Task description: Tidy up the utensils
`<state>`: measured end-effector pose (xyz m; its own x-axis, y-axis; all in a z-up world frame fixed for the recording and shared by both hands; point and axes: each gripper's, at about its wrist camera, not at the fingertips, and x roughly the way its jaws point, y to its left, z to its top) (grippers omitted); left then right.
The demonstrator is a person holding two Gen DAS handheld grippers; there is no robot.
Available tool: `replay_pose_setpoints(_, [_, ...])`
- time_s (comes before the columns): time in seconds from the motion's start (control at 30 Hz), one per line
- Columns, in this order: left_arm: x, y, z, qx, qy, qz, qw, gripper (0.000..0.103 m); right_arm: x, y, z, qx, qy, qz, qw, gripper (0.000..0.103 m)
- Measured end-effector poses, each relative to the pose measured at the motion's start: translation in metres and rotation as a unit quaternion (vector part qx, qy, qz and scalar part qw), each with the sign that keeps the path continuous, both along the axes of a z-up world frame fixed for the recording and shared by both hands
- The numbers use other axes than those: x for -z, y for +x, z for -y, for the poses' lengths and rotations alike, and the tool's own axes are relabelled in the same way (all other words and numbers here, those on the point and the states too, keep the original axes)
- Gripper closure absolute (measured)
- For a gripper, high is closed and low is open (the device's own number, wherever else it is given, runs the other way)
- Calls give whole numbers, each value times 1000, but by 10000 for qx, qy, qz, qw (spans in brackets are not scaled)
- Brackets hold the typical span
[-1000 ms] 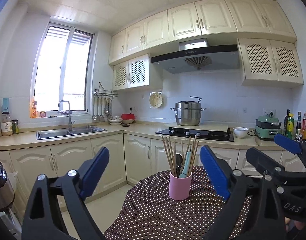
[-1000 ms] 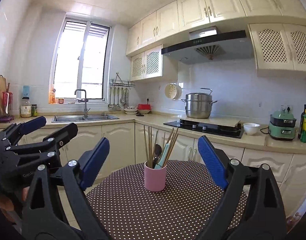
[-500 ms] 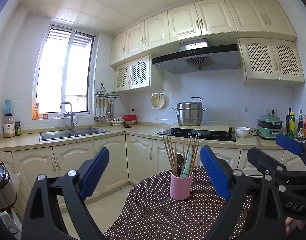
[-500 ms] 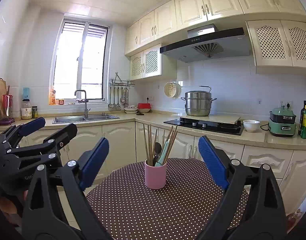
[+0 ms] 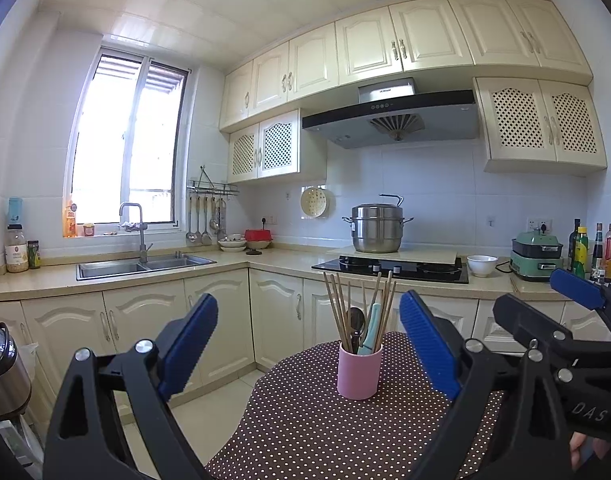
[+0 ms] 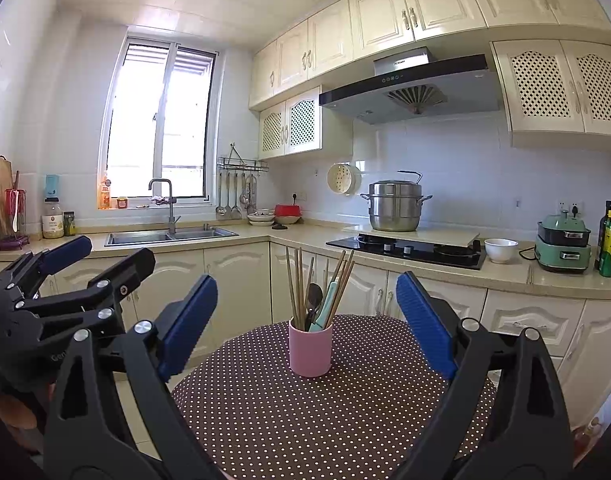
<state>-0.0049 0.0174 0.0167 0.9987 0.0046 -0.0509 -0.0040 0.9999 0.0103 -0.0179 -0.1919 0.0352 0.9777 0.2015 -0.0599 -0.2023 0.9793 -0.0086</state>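
- Blue-padded and spread wide, my left gripper (image 5: 308, 344) hangs above the near edge of the table with nothing between its pads; my right gripper (image 6: 306, 322) is just as released and just as empty.
- Each gripper shows in the other's view, so I judge the two are held side by side, both aimed at the same spot and neither touching anything.
- Beneath them lies the brown polka-dot tablecloth (image 6: 305, 420) on a round table, and I see no loose utensil on the part of it in view.
- Past the pads stands the pink cup (image 6: 310, 353), upright and near the middle of the cloth, well apart from both grippers.
- Inside it stand the wooden chopsticks (image 6: 299, 288), fanned out, along with a dark spoon (image 6: 314, 296) and a pale teal handle (image 6: 327, 306); I think that last one is another spoon or a small tool, but its working end is hidden in the cup.
- As for progress, everything I can find is already gathered in the cup, so the collecting looks done; what may be left is sorting the pieces by kind, though I can't see any second holder to sort them into.
- Farther back run the counter, the sink (image 5: 145, 266) and the steel pot (image 5: 377, 229) on the hob, none of them involved.
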Motion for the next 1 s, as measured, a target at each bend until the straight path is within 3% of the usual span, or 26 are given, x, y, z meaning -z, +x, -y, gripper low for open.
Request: replay_pose_setpoints(1.0, [0, 1, 0, 64, 10, -66, 10000, 12, 0, -1, 1, -1, 1, -48, 10000, 13])
